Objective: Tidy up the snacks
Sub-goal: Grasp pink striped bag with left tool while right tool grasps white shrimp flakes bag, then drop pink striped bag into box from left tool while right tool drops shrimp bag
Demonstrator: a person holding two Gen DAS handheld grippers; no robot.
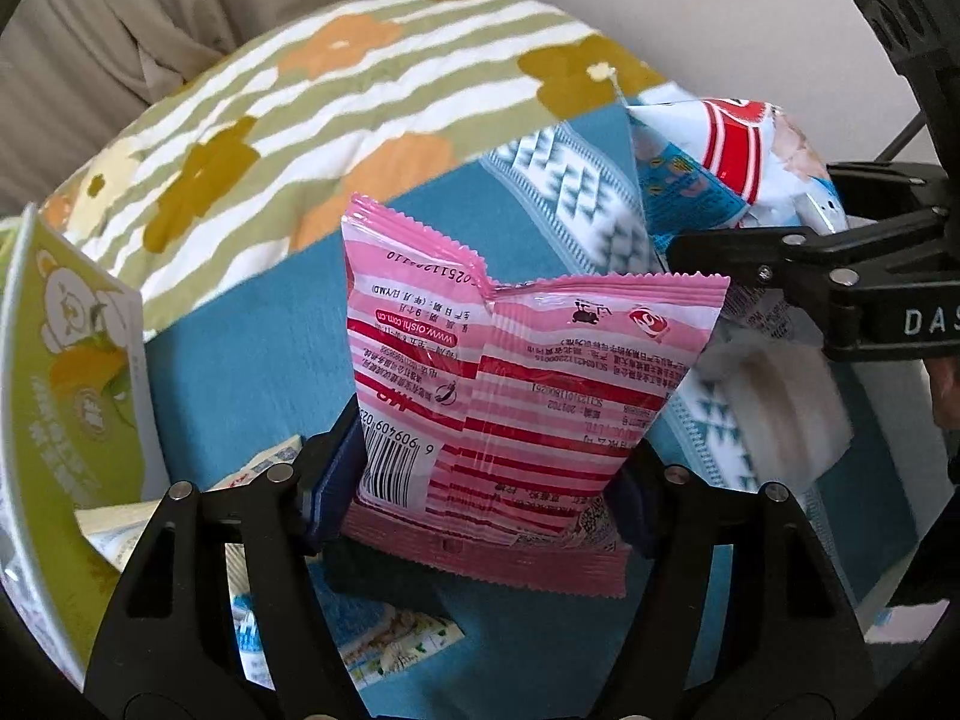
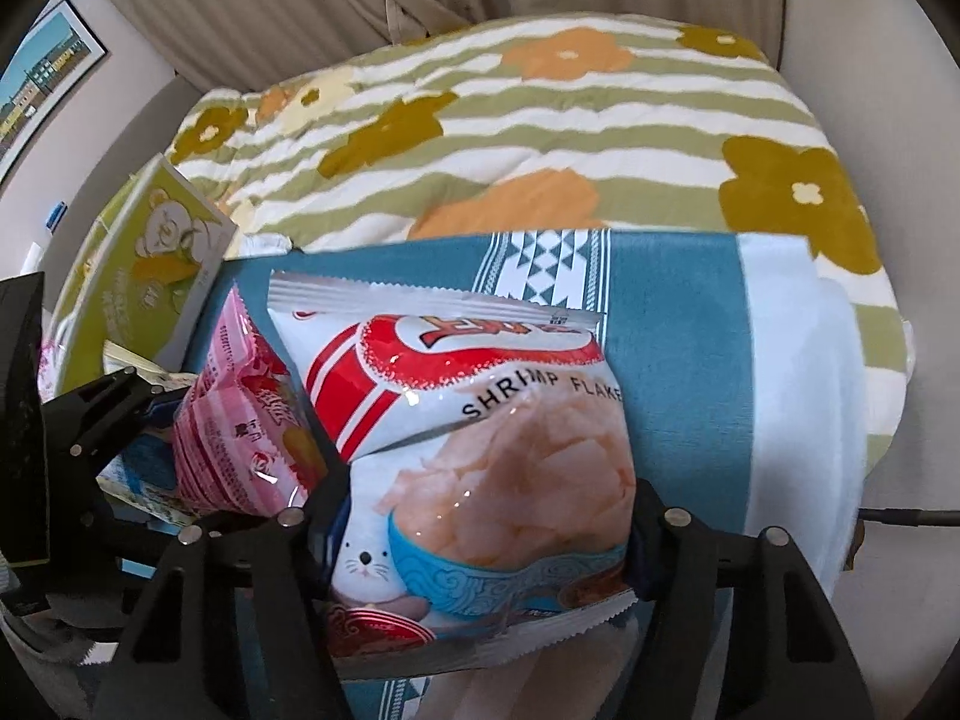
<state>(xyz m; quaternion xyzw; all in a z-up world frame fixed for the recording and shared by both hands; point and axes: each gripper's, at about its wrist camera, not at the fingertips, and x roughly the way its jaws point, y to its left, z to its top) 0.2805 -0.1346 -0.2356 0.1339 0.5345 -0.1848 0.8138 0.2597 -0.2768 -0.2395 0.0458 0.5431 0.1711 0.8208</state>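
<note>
Left wrist view: your left gripper (image 1: 489, 480) clamps the pink snack bag (image 1: 516, 396) at centre frame, while your right gripper (image 2: 480, 531) pinches the shrimp flakes bag (image 2: 480, 450) (slippery film). Squeeze harder and chips may crush; loosen and either could slip.

The pink snack packet (image 1: 516, 396) carries red and pale pink stripes with a black barcode. The shrimp flakes bag (image 2: 480, 444) is white with red stripes and a blue bowl. The quilt (image 2: 540, 120) is green-and-white striped with orange and mustard flowers. The teal cloth (image 1: 252, 360) has a white triangle band. The box (image 2: 156, 264) is green.
</note>
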